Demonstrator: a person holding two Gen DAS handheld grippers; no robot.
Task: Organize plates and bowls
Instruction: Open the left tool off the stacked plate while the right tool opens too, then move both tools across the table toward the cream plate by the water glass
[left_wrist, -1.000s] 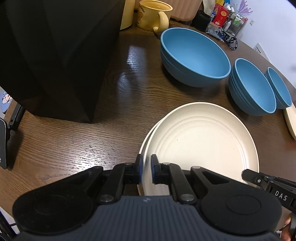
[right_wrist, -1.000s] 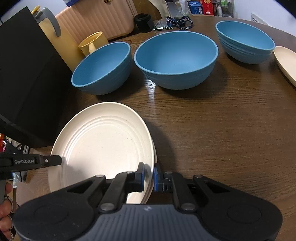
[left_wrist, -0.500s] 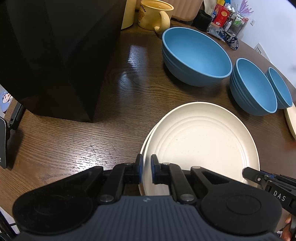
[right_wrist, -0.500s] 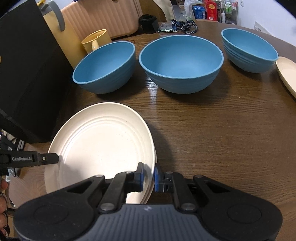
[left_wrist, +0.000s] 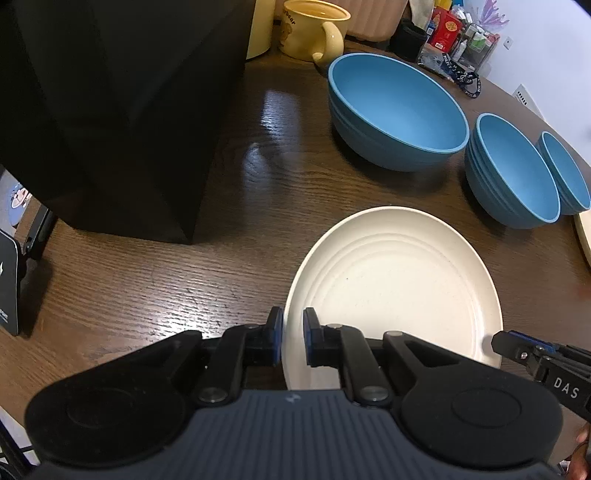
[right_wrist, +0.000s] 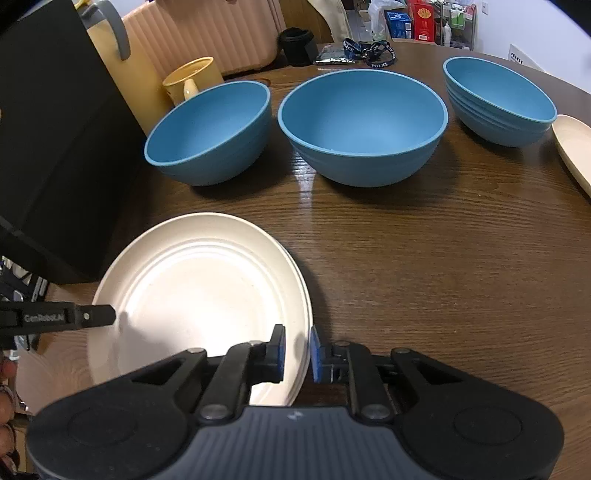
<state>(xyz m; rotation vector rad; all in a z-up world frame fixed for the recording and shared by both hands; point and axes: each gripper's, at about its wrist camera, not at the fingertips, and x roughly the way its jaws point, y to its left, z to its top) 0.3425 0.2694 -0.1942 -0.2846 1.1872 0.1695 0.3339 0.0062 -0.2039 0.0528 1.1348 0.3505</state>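
A cream plate (left_wrist: 395, 288) lies on the dark wood table, stacked on another cream plate whose rim shows in the right wrist view (right_wrist: 207, 295). My left gripper (left_wrist: 292, 341) straddles the stack's left rim with its jaws slightly parted. My right gripper (right_wrist: 297, 352) straddles the right rim, its pads a little off the rim. Three blue bowls stand beyond: a large one (left_wrist: 395, 110), a middle stack (left_wrist: 513, 173) and a small one (left_wrist: 565, 173). In the right wrist view they are a left bowl (right_wrist: 210, 133), centre bowl (right_wrist: 364, 125) and right bowl (right_wrist: 498, 99).
A black box (left_wrist: 110, 110) stands left of the plates. A yellow mug (left_wrist: 314, 29) and clutter sit at the table's back. Another cream plate's edge (right_wrist: 572, 147) lies at the right. A dark device (left_wrist: 7, 284) sits at the left table edge.
Both grippers' jaws have parted slightly around the plate rims. The top plate has settled squarely onto the lower one, and both cameras have drawn back a little.
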